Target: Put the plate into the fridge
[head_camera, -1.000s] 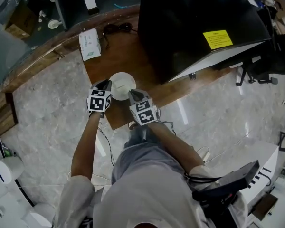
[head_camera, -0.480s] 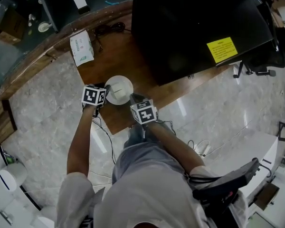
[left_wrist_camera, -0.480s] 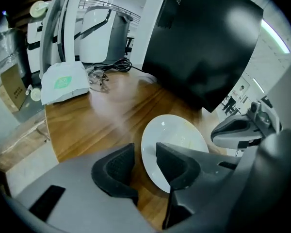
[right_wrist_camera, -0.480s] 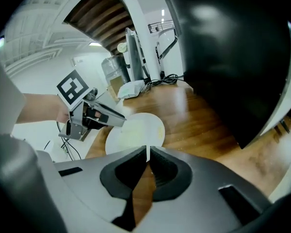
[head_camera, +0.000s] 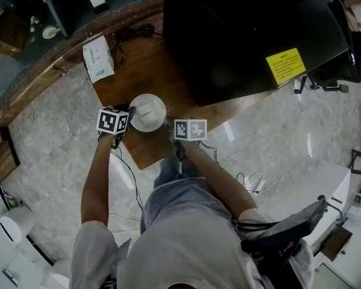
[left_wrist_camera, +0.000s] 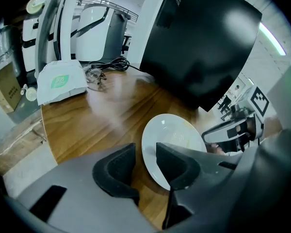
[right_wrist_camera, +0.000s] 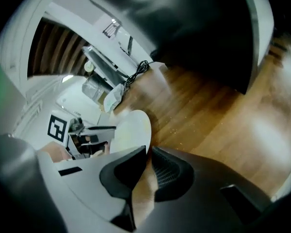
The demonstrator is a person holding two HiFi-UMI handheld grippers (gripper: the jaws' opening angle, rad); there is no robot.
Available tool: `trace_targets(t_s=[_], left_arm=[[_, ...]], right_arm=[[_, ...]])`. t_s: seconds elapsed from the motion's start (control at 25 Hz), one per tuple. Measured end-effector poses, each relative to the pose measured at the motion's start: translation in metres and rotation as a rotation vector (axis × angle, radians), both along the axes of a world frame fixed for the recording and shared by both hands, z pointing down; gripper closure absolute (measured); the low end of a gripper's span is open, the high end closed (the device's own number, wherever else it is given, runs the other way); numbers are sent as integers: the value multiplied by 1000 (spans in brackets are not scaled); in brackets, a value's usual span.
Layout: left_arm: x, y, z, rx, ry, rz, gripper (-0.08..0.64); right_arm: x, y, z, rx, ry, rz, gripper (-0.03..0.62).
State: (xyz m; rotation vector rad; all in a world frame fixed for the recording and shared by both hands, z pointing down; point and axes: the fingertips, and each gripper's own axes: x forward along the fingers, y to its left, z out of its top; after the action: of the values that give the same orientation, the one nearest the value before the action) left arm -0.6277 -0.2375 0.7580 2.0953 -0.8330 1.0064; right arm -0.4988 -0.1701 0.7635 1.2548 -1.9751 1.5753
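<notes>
Looming over the right and rear of the wooden bench: a black fridge, with a yellow label on its top face toward the right. Pale marble floor all round the bench's left and front edges.

Standing at the front edge: a person in a grey top, both forearms stretched over the bench.

Flat on the wood near the front edge, closer to the left edge than to the fridge: the white plate, outside the fridge and apart from it.

At the back left corner: a white soft pack with green print. Just beside it, along the back edge: a coiled black cable.

Left gripper, at the plate's left rim: jaws just swung wide apart, released, the rim lying in the gap with neither pad pressing on it, bare wood showing between them.

Right gripper, at the plate's right rim: jaws drawn nearly together, clenched on the thin rim at their tips, as far as its own view shows; marker cube turned face up in the head view.
</notes>
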Motion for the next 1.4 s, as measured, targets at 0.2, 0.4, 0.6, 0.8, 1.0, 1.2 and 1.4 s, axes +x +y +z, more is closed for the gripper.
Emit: trace_targets(t_s=[0.2, 0.4, 0.6, 0.8, 1.0, 1.2, 1.4], left_arm=[[9, 3, 4, 10, 18, 4, 436], [7, 2, 3, 35, 27, -14, 440], [7, 3, 3, 38, 54, -58, 445], [4, 4, 1, 42, 84, -87, 447], [1, 9, 0, 5, 149, -132, 454], [0, 11, 0, -28, 174, -122, 456], [0, 12, -1, -30, 178, -126, 457]], right_arm=[[5, -5, 7, -86, -174, 93, 548], [-16, -2, 5, -99, -233, 60, 531], [-14, -1, 7, -84, -252, 61, 532], [-16, -1, 4, -84, -319, 74, 551], [-19, 3, -12, -34, -451, 48, 568], [-26, 8, -17, 35, -468, 7, 566], [-28, 8, -19, 53, -502, 34, 566]])
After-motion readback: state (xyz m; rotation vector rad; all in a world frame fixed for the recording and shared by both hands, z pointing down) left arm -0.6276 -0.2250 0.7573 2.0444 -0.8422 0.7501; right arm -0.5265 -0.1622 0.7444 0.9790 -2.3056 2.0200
